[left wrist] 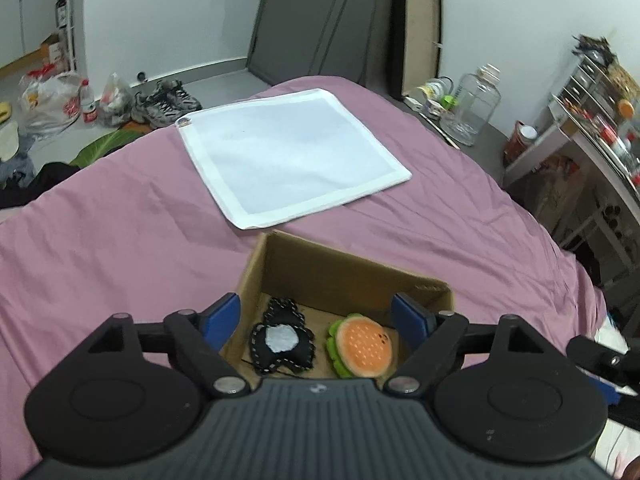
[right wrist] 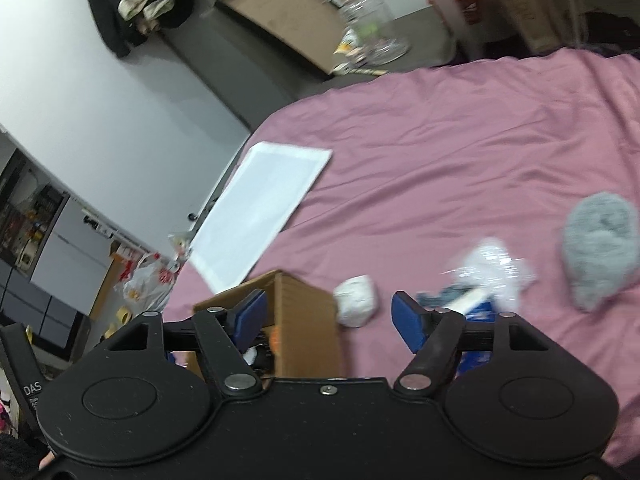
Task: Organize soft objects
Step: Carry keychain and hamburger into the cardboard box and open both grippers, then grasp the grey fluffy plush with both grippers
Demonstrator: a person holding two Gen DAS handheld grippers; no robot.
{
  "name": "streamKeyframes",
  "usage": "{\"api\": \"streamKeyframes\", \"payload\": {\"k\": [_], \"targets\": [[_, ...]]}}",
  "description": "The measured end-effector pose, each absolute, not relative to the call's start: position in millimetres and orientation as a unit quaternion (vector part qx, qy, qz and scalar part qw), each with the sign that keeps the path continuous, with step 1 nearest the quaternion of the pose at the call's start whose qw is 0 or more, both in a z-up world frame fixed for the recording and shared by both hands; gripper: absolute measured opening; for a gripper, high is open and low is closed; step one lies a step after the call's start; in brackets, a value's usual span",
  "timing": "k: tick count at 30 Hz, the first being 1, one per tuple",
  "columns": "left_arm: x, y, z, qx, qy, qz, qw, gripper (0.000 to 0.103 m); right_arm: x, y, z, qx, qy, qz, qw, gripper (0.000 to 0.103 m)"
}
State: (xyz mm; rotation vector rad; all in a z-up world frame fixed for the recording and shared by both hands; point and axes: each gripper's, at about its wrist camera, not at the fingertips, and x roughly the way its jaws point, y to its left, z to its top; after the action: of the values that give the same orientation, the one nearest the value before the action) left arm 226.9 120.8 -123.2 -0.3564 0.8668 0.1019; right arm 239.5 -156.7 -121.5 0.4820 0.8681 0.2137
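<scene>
Left claw [left wrist: 318, 318] over box [left wrist: 340, 268], burger toy [left wrist: 362, 346] inside

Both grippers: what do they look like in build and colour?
The left gripper has a dark grey ribbed body, black linkage arms with silver pivot pins, round black discs either side, and blue finger pads. The right gripper is black and smooth, with matching blue pads.

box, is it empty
No, the box holds a burger plush and a black toy.
</scene>
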Motion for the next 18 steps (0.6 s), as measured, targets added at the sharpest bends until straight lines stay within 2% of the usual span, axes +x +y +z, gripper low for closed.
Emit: {"api": "streamKeyframes", "payload": {"k": [18], "targets": [[200.3,54.6,-85.0,-0.122,0.417,0.030,0.900,0.083,207.6,-262.3,-109.4,0.259,0.390,0.057,0.882,0.083]]}}
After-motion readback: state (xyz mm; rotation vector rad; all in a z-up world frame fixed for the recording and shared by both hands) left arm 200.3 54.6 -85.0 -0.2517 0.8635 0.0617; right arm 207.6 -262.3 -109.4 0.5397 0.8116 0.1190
